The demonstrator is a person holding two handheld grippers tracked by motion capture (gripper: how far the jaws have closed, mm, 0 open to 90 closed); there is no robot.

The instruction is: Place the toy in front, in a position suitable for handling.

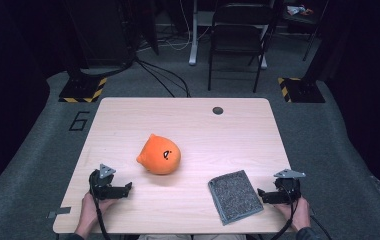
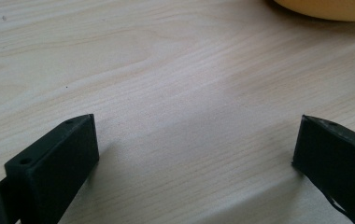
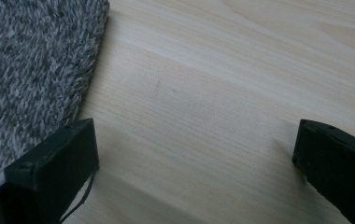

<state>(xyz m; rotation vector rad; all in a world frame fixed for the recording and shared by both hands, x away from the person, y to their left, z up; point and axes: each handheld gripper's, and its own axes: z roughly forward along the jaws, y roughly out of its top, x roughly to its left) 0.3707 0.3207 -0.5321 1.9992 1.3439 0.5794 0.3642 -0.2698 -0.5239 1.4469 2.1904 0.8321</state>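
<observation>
An orange plush toy (image 1: 159, 154) with a small black face mark lies near the middle of the wooden table (image 1: 188, 125). A folded grey fuzzy cloth (image 1: 235, 196) lies at the front right. My left gripper (image 1: 127, 189) rests on the table at the front left, open, with bare wood between its jaws; the toy's rim (image 2: 325, 7) shows at the top of the left gripper view. My right gripper (image 1: 261, 194) rests at the front right, open and holding nothing, with the cloth's edge (image 3: 31, 70) just beside its left jaw.
A small dark round grommet (image 1: 218, 110) sits near the table's far edge. Beyond the table stand a black folding chair (image 1: 238, 35) and stands with yellow-black striped bases (image 1: 84, 89). Grey carpet surrounds the table.
</observation>
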